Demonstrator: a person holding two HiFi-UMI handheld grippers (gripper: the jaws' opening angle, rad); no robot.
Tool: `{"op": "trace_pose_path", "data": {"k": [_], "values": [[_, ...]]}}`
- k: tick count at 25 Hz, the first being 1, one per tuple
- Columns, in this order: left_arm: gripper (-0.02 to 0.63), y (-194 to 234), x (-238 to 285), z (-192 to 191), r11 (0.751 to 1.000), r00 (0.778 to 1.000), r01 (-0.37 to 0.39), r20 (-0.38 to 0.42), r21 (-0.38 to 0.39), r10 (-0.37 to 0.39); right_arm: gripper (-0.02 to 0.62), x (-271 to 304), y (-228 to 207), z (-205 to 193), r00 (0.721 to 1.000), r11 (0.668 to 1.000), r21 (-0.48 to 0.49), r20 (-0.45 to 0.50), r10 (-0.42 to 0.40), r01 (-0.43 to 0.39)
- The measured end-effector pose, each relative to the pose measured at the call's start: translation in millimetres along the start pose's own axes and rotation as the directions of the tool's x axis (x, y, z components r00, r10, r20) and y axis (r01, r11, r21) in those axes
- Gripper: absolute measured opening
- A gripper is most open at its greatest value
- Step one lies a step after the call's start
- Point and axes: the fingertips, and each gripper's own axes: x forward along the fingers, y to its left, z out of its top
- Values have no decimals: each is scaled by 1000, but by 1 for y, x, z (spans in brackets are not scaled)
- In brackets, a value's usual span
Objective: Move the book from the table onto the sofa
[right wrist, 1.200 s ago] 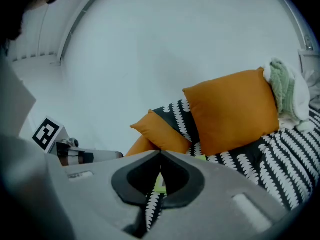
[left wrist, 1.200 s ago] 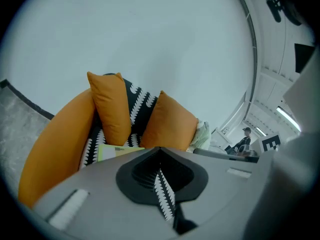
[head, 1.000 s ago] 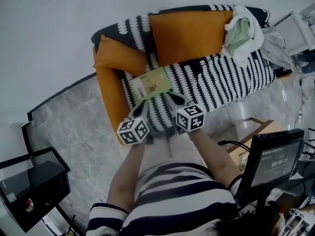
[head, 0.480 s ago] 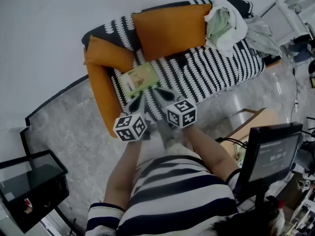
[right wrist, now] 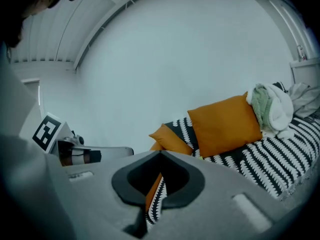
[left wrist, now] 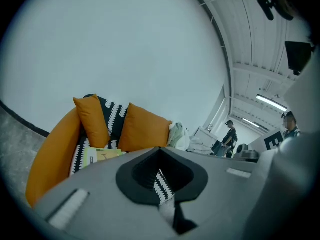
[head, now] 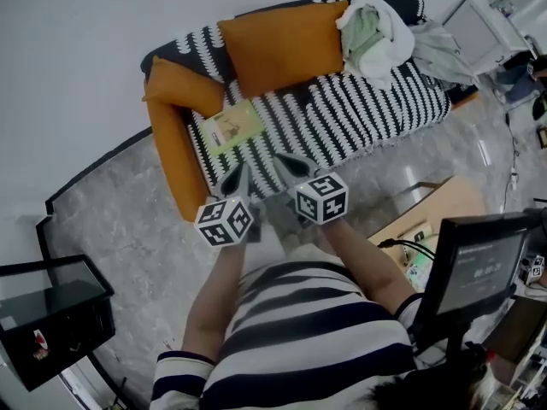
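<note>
Before the sofa (head: 171, 156), left gripper (head: 237, 176) and right gripper (head: 287, 162) side by side, angled down, jaws closed, empty

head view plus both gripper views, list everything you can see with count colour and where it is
sofa: one, orange with a black-and-white patterned cover, against the wall
cushions: two, orange, along the sofa's back, the smaller at the armrest end
book: one, pale green, flat on the seat near the orange armrest
cloth bundle: one, white and pale green, sofa's far end
glass-topped box: one, black, lower left
monitor: one, dark, lower right
left gripper: one, grey, shut, empty, in front of the sofa
right gripper: one, grey, shut, empty, beside the left
</note>
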Motion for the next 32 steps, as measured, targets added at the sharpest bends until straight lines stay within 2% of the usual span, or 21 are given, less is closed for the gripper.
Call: {"op": "trace_pose_path", "data": {"k": [9, 16, 22, 32], "values": [[3, -22, -35, -18, 999, 1000, -17, 25, 28, 16, -3, -44, 11, -4, 998, 1000, -12, 56, 9, -8], [3, -26, -48, -10, 998, 999, -2, 34, 60, -1, -3, -50, 29, 10, 996, 999, -32, 90, 21, -18], [3, -18, -59, -3, 996, 1000, 18, 23, 86, -21, -3, -42, 42, 12, 995, 1000, -25, 101, -2, 5], [3, 21, -92, 8, 996, 999, 34, -3, 79, -34, -3, -19, 86, 2, 995, 999, -22, 90, -31, 33]]}}
